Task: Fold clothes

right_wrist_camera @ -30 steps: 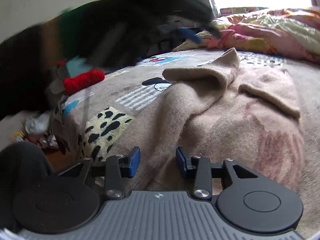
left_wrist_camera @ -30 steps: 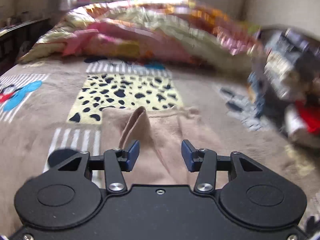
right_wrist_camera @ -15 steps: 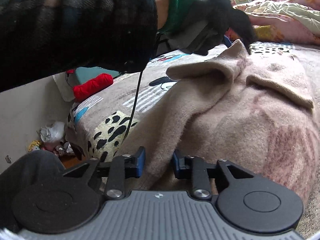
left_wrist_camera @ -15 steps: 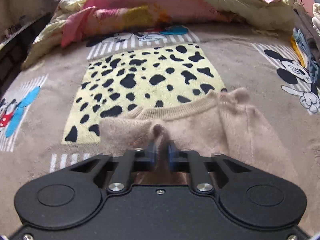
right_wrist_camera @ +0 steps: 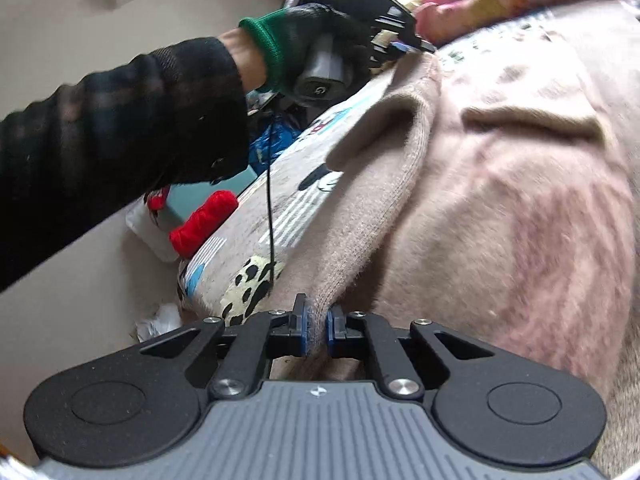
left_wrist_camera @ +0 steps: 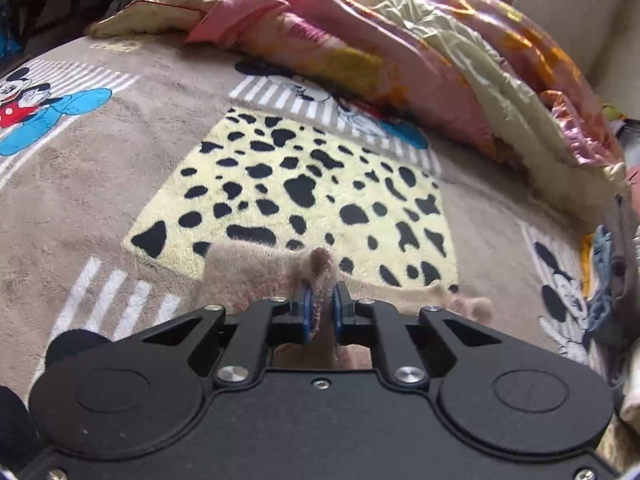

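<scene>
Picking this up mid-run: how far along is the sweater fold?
Just begun. Done: both tongs have just closed on the beige sweater, the left tongs at one bunched edge, the right tongs on another edge. In hand: that two-point grip. Left: every fold; it lies rumpled on the blanket.

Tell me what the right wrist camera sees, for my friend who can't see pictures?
The right gripper pinches the near edge of a beige sweater lying on a cartoon-print blanket. Farther along that edge, a gloved hand holds the left gripper, clamped on the sweater too. Red yarn lies beside the bed.
</scene>
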Demonstrator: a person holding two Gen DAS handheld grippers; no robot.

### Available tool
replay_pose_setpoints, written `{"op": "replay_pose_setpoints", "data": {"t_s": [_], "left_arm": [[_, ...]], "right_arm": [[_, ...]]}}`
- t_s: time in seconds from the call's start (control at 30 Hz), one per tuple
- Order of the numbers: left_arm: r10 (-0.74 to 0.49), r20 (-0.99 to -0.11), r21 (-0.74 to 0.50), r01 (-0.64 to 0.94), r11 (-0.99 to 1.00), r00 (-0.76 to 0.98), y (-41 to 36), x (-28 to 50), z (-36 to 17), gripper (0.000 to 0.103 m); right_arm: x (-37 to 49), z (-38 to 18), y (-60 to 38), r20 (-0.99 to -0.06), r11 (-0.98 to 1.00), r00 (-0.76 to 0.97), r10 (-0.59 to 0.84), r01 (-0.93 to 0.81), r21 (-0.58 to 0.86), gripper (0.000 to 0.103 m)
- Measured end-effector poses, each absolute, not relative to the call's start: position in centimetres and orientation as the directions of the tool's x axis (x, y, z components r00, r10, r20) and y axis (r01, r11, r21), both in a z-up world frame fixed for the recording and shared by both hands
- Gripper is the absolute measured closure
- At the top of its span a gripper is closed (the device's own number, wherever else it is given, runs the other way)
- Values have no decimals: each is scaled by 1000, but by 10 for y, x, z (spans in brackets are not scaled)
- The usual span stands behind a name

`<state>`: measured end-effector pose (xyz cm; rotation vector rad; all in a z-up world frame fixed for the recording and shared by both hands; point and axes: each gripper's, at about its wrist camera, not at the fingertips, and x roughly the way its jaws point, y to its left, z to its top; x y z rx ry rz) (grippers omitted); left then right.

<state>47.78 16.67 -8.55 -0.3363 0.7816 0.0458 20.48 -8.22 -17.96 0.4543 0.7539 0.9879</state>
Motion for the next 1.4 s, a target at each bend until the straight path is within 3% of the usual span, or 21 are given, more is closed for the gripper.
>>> {"op": "replay_pose_setpoints", "data": {"t_s": [0.1, 0.2, 0.37, 0.4, 0.43, 0.5, 0.53, 0.6, 0.8, 0.93, 1.03, 1.2, 1.33, 1.37, 1.4], "left_arm": [[-39, -706, -227, -174, 958, 707, 159, 481, -91, 94], [-42, -692, -267, -201, 942, 721, 161, 480, -94, 94], [-2, -704, -178, -175, 968, 710, 154, 486, -104, 93], [-28, -702, -183, -142, 973, 712, 152, 486, -104, 85], [-62, -704, -200, -113, 973, 707, 152, 485, -102, 65], [-86, -676, -224, -93, 970, 732, 156, 475, -90, 58], [-83, -655, -230, -93, 969, 751, 159, 467, -81, 58], [-64, -615, -215, -89, 973, 786, 164, 445, -61, 58], [-90, -533, -184, -12, 983, 841, 176, 326, -33, 58], [-87, -565, -72, 55, 996, 820, 156, 235, -62, 59], [-126, -594, -117, 70, 991, 794, 142, 196, -89, 60], [-189, -588, -165, 112, 980, 787, 115, 188, -97, 60], [-184, -627, -61, 187, 980, 757, 88, 201, -105, 60], [-166, -648, -12, 208, 978, 743, 82, 204, -111, 64], [-143, -661, 39, 224, 974, 737, 78, 204, -117, 77]], "right_arm": [[205, -182, -83, -357, 488, 333, 873, -560, 669, 92], [208, -186, -85, -345, 473, 327, 880, -534, 701, 92], [210, -189, -86, -341, 466, 325, 882, -495, 733, 93], [208, -187, -84, -354, 481, 332, 875, -502, 719, 92], [206, -184, -82, -361, 493, 340, 868, -516, 700, 89], [198, -174, -80, -358, 509, 365, 860, -555, 658, 80], [193, -169, -79, -355, 517, 377, 855, -576, 634, 71], [184, -160, -80, -359, 539, 402, 842, -605, 587, 62], [172, -143, -101, -343, 599, 493, 800, -612, 516, 62], [182, -143, -118, -342, 627, 528, 777, -602, 494, 62], [192, -148, -128, -367, 664, 558, 744, -558, 498, 62], [207, -160, -145, -358, 685, 606, 711, -480, 547, 62], [221, -169, -153, -353, 686, 627, 695, -431, 586, 67], [221, -169, -154, -350, 687, 631, 692, -429, 586, 67], [222, -169, -155, -347, 688, 636, 690, -427, 587, 68]]}}
